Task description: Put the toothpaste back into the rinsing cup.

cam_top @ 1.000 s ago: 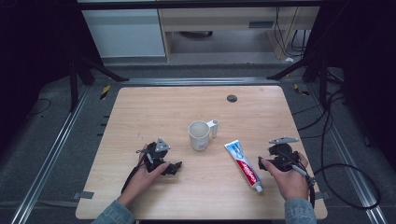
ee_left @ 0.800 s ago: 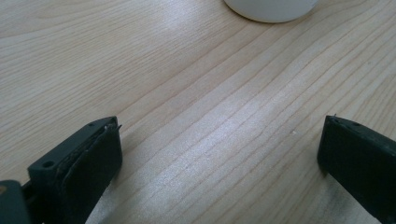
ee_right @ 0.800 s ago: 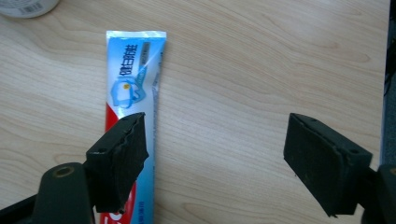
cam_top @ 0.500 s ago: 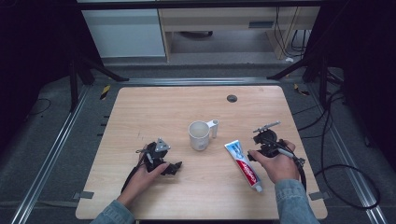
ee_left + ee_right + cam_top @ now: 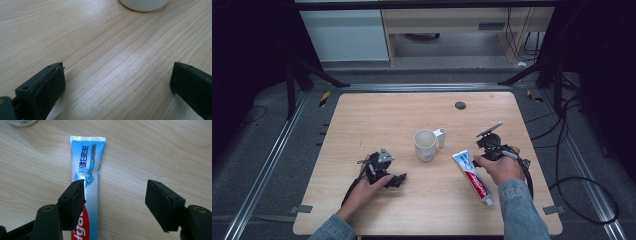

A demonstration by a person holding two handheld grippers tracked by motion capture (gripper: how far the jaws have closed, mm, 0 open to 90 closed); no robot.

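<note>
A blue, white and red toothpaste tube point(image 5: 472, 176) lies right of centre, its flat end toward a white mug point(image 5: 424, 151). My right gripper point(image 5: 478, 158) hovers over that flat end. In the right gripper view the tube point(image 5: 87, 162) passes under the left jaw, and bare wood shows between the pads of the right gripper point(image 5: 115, 187). Its jaws have just been closing and stand open with nothing gripped. My left gripper point(image 5: 399, 179) rests low on the table, left of the mug. In the left gripper view this gripper point(image 5: 117, 67) is wide open over bare wood, with the mug's base point(image 5: 143, 3) ahead.
A small black disc point(image 5: 460, 105) sits in the wooden table point(image 5: 377, 120) near its far edge. Cables point(image 5: 562, 170) trail off the right side onto the floor. A white cabinet point(image 5: 344, 37) and a shelf stand beyond the table.
The right hand has moved left and away from the person, from beside the tube's cap end to over its flat end. The left hand has stayed put.
</note>
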